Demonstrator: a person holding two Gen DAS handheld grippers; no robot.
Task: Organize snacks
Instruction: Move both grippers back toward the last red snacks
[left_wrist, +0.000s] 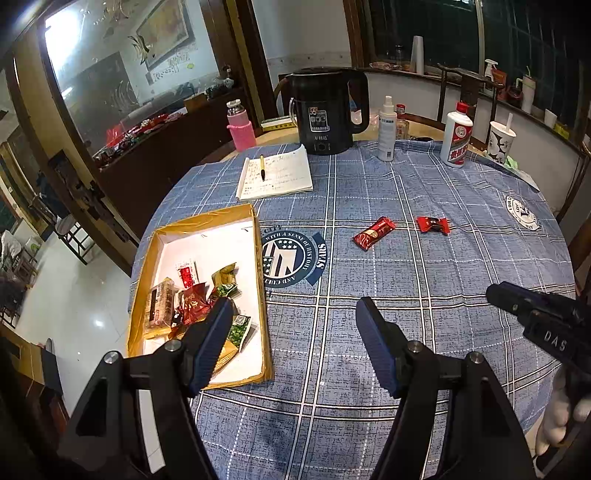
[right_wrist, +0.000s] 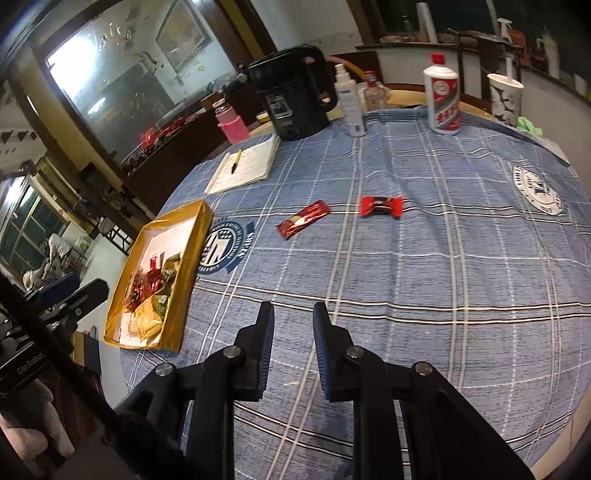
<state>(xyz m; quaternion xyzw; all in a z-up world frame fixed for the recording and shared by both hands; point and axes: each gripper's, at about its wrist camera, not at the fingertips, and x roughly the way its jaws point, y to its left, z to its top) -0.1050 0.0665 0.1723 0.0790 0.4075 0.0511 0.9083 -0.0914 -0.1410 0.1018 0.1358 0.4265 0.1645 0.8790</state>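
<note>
Blue plaid tablecloth (right_wrist: 424, 258) holds two red snacks (right_wrist: 303, 218) beside a snack-filled box (right_wrist: 188, 266).

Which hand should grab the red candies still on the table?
Probably the right gripper: it points toward the two candies, empty, while the left gripper hangs beside the box.

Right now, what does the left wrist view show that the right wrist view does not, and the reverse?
Only the left wrist view shows the left gripper with its fingers wide apart, empty, one finger over the yellow tray, and looks straight down onto the pile of snacks in it. Only the right wrist view shows the right gripper from behind, fingers open a narrow gap, holding nothing. Both show the long red snack bar and the red twist-wrapped candy loose on the blue checked tablecloth, plus the black kettle and notebook.
</note>
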